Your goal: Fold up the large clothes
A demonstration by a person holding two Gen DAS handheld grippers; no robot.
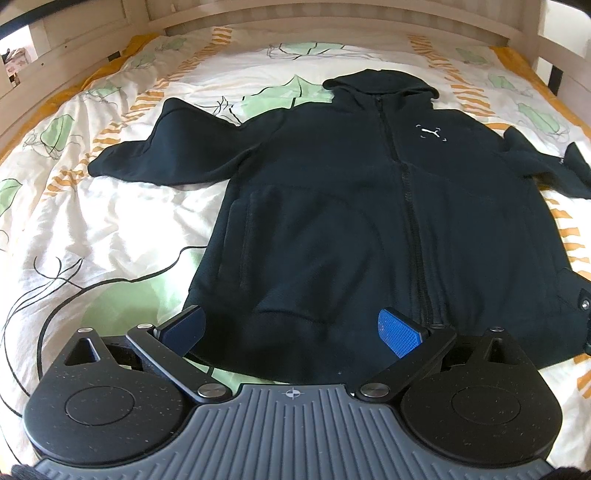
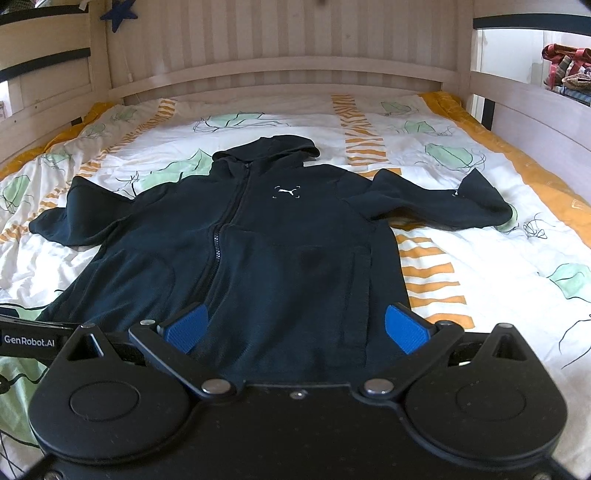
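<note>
From the left wrist camera, a black zip hoodie (image 1: 369,206) lies flat, front up, on a patterned duvet (image 1: 92,221) inside a pale wooden bed frame (image 1: 332,18), hood away from the camera and sleeves spread to both sides. The left gripper (image 1: 293,332) hangs over the hem with its jaws spread wide, holding nothing.

From the right wrist camera, the hoodie (image 2: 258,240) fills the middle of the bed. The right gripper (image 2: 297,328) is likewise wide apart above the hem, empty.
</note>
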